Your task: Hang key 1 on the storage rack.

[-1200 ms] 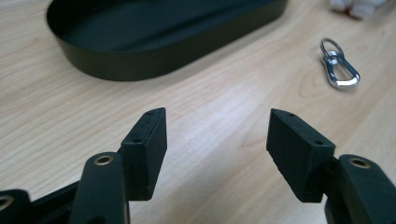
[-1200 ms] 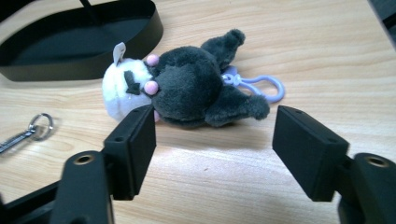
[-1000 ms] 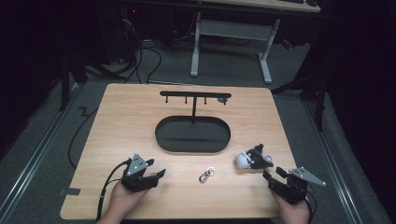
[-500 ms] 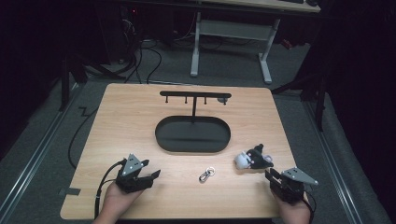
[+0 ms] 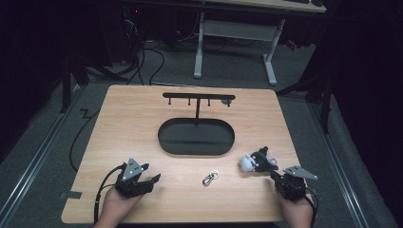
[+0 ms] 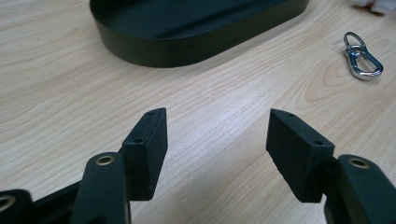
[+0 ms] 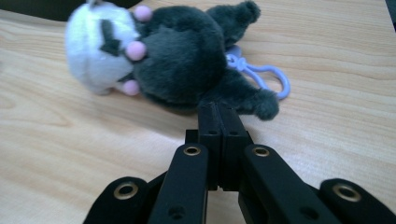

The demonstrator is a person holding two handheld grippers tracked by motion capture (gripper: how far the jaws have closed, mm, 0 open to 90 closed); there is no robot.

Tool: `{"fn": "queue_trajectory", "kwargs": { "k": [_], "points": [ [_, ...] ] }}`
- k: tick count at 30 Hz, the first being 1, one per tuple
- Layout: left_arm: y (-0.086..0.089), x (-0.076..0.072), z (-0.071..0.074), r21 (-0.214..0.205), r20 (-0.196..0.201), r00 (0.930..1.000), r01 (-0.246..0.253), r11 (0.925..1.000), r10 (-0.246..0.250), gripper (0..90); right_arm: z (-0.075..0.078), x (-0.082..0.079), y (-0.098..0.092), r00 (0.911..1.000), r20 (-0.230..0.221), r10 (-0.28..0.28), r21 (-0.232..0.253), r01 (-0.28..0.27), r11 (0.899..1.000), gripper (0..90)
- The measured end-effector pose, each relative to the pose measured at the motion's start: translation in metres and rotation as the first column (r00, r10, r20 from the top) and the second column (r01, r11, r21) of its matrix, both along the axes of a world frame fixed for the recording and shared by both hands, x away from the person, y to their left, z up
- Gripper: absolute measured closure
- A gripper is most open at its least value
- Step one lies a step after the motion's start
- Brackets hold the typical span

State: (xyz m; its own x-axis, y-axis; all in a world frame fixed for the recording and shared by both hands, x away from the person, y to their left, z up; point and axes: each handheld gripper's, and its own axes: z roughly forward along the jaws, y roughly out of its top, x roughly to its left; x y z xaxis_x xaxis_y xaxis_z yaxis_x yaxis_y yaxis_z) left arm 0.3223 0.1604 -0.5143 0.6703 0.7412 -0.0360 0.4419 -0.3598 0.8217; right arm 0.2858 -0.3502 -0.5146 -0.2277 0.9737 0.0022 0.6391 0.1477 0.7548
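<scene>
A black and white plush toy (image 5: pixel 254 162) (image 7: pixel 173 60) with a lilac clasp (image 7: pixel 273 77) lies on the wooden table (image 5: pixel 119 128) at the front right. My right gripper (image 5: pixel 274 174) (image 7: pixel 218 107) sits just behind it. Its jaws have just been closing and now stand shut, pads pressed together with nothing between them, tips against the toy's fur. My left gripper (image 5: pixel 149 175) (image 6: pixel 217 135) rests at the front left, open and empty. A silver key clip (image 5: pixel 209 178) (image 6: pixel 362 58) lies between the two grippers.
A black oval tray (image 5: pixel 164 137) (image 6: pixel 187 51) sits in the middle of the table. From its far side rises a black rack (image 5: pixel 197 97) with small hooks along a crossbar. A cable trails off the left table edge.
The right gripper's jaws have gone from apart to shut, close behind the plush toy. Both hands stay about where they were.
</scene>
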Motion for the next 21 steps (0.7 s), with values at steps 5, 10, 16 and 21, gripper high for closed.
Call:
{"fn": "queue_trajectory", "kwargs": {
  "k": [5,10,16,21],
  "points": [
    [0.010,-0.006,0.000,-0.001,0.003,0.9996,-0.027,0.9996,0.027,39.3,-0.002,0.015,-0.001,0.9999,-0.010,-0.011,-0.004,0.011,1.000,90.0],
    [0.017,-0.012,0.001,0.003,0.003,0.9989,-0.047,0.9989,0.047,39.4,-0.002,0.030,0.000,0.9999,-0.010,-0.012,-0.027,0.012,1.000,90.0],
    [0.031,-0.023,0.001,-0.003,0.006,0.9968,-0.080,0.9968,0.080,39.5,-0.003,0.050,0.002,1.0000,-0.005,0.005,-0.033,-0.005,0.999,90.0],
    [0.039,-0.029,0.001,-0.005,-0.001,0.9954,-0.096,0.9954,0.096,39.6,-0.004,0.065,0.005,0.9999,-0.008,0.013,-0.049,-0.013,0.999,90.0]
  ]
}}
